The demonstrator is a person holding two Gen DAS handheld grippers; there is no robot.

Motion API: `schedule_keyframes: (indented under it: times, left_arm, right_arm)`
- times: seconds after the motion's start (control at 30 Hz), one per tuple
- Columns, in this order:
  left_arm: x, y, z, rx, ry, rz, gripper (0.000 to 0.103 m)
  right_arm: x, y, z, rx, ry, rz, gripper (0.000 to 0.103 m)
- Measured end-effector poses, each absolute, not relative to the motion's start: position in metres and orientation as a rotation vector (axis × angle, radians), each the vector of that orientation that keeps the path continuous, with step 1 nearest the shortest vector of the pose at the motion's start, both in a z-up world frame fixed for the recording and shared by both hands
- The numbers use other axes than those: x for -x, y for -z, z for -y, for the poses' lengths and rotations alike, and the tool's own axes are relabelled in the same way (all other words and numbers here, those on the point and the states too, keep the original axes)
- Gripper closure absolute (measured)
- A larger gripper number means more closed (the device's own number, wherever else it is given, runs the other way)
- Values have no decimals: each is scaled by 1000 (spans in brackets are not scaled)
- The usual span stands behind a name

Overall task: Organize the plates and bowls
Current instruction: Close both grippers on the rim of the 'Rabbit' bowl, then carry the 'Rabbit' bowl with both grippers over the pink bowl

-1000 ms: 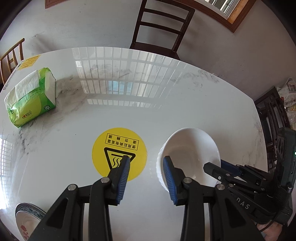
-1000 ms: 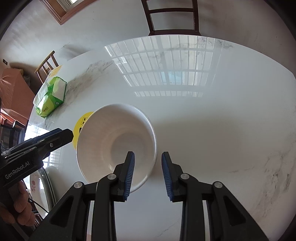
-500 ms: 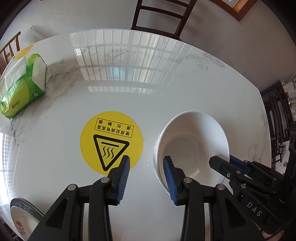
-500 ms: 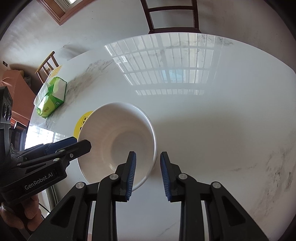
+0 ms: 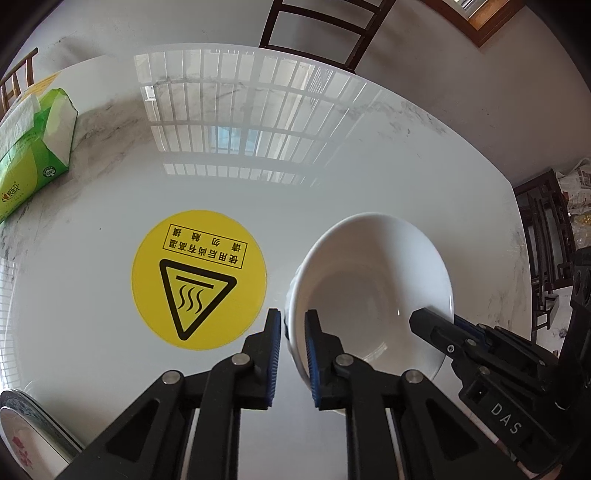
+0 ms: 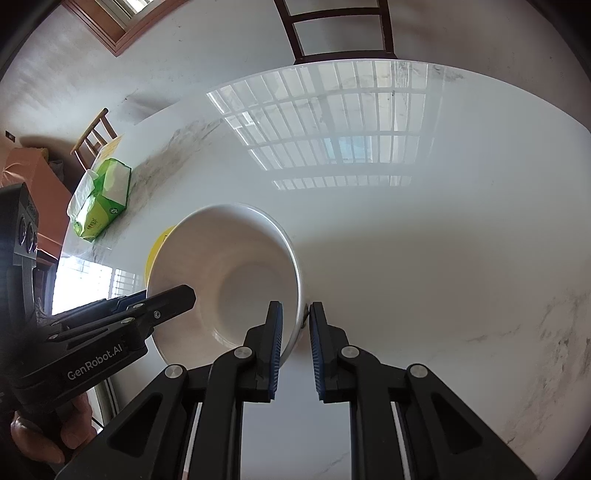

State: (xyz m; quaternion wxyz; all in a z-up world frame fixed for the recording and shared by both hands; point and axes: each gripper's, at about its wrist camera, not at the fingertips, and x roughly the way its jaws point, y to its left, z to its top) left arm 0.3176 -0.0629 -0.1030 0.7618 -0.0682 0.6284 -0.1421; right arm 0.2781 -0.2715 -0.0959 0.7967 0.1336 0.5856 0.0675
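- We've got one white bowl sitting on the glossy marble tabletop, just to the right of a round yellow hot-surface sticker in the left wrist view.
- Our left hand-held gripper has just been closing, and its blue pads now sit on either side of the bowl's left rim, one inside and one outside. They look pressed onto it.
- Our right hand-held gripper has also been closing and now pinches the opposite rim the same way, so the bowl is clamped from both sides.
- In the right wrist view the bowl looks tilted, its opening facing the camera, though the fisheye makes that hard to judge.
- A green tissue pack lies well off toward the far left of the tabletop.
- A patterned plate peeks in at the bottom left corner of the left view, near the tabletop's edge.
- A dark wooden chair stands at the far side.
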Motion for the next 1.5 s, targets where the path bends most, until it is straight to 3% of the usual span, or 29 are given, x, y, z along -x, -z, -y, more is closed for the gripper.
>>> schedule_keyframes:
  times: [0.63, 1.5]
  left_arm:
    - [-306, 97, 70, 95, 298, -1384, 92]
    - [-243, 21, 75, 59, 338, -1302, 92]
  right_arm:
    - [-268, 90, 262, -258, -112, -1268, 90]
    - [-198, 16, 255, -220, -97, -1175, 90]
